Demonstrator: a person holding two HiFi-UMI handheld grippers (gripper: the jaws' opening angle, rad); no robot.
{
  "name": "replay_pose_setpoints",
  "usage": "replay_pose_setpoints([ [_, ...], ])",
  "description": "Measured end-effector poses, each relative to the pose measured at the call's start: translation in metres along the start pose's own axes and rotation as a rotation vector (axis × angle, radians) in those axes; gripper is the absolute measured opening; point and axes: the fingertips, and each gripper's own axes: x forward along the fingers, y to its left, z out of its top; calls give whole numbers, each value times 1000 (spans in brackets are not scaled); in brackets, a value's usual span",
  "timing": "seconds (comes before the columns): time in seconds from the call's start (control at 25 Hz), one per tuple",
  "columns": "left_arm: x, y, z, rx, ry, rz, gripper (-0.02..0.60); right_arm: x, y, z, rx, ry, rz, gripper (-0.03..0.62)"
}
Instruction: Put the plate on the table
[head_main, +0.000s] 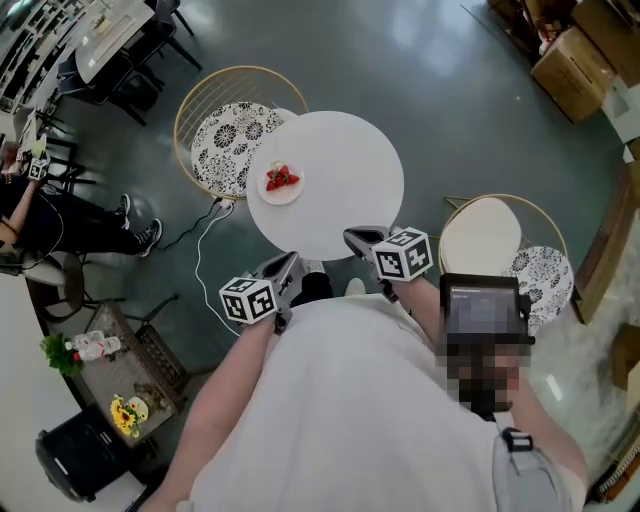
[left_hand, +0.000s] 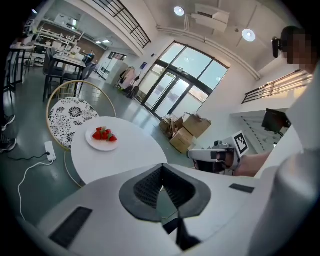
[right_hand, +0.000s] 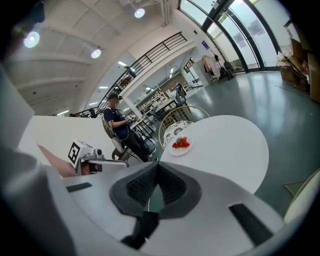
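Observation:
A white plate (head_main: 281, 183) with red strawberries rests on the round white table (head_main: 345, 150), near its left edge. It also shows as the plate (left_hand: 102, 139) in the left gripper view and the plate (right_hand: 179, 145) in the right gripper view. My left gripper (head_main: 289, 261) hangs off the table's near edge, its jaws shut and empty, well short of the plate. My right gripper (head_main: 353, 237) sits over the near rim, also shut and empty. Close up, the left gripper (left_hand: 162, 171) and the right gripper (right_hand: 155, 170) each have their pads together at the tips.
A wire chair with a patterned cushion (head_main: 234, 131) stands behind the table's left side. A second chair (head_main: 489, 235) and another patterned cushion (head_main: 545, 272) are at the right. A white cable (head_main: 208, 238) lies on the floor. A seated person (head_main: 60, 222) is far left, cardboard boxes (head_main: 571, 55) far right.

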Motion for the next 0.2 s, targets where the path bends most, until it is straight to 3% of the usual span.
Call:
replay_pose_setpoints([
  [0.2,-2,2,-2,-8,-19,28,5,-1,0,-3,-5,8,6,3],
])
